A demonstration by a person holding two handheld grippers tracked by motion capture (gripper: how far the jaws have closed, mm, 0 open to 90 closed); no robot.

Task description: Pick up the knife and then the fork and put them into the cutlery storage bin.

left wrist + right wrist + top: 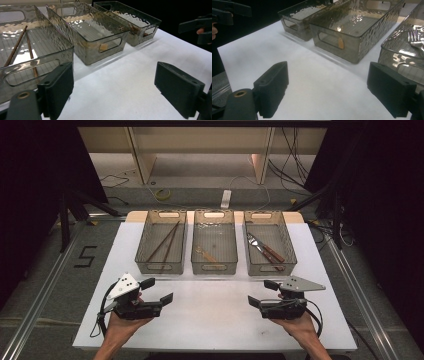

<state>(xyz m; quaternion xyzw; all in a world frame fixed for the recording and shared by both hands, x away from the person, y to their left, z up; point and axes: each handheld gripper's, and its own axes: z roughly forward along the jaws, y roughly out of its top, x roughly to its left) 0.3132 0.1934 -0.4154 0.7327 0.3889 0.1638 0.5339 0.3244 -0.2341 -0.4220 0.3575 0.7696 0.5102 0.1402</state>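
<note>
Three clear smoky bins stand in a row at the back of the white table [210, 315]. The left bin [145, 245] holds brown chopsticks [165, 242], the middle bin [197, 245] a wooden spoon [206, 254], the right bin [290, 245] a fork and a knife with brown handles [267, 251]. My left gripper [157, 290] rests open near the front left, nothing between its jaws, pointing right. My right gripper [262, 293] sits open at the front right, pointing left, empty. In the left gripper view the chopsticks [30, 50] lie in the nearest bin [65, 47]; the right gripper view shows fork tines [415, 40].
Bare white tabletop lies between the two grippers and in front of the bins. Aluminium rails [45, 285] run along both sides of the table. Cables and a power strip [226, 198] lie on the floor beyond. A "5" [86, 256] is marked on the floor at left.
</note>
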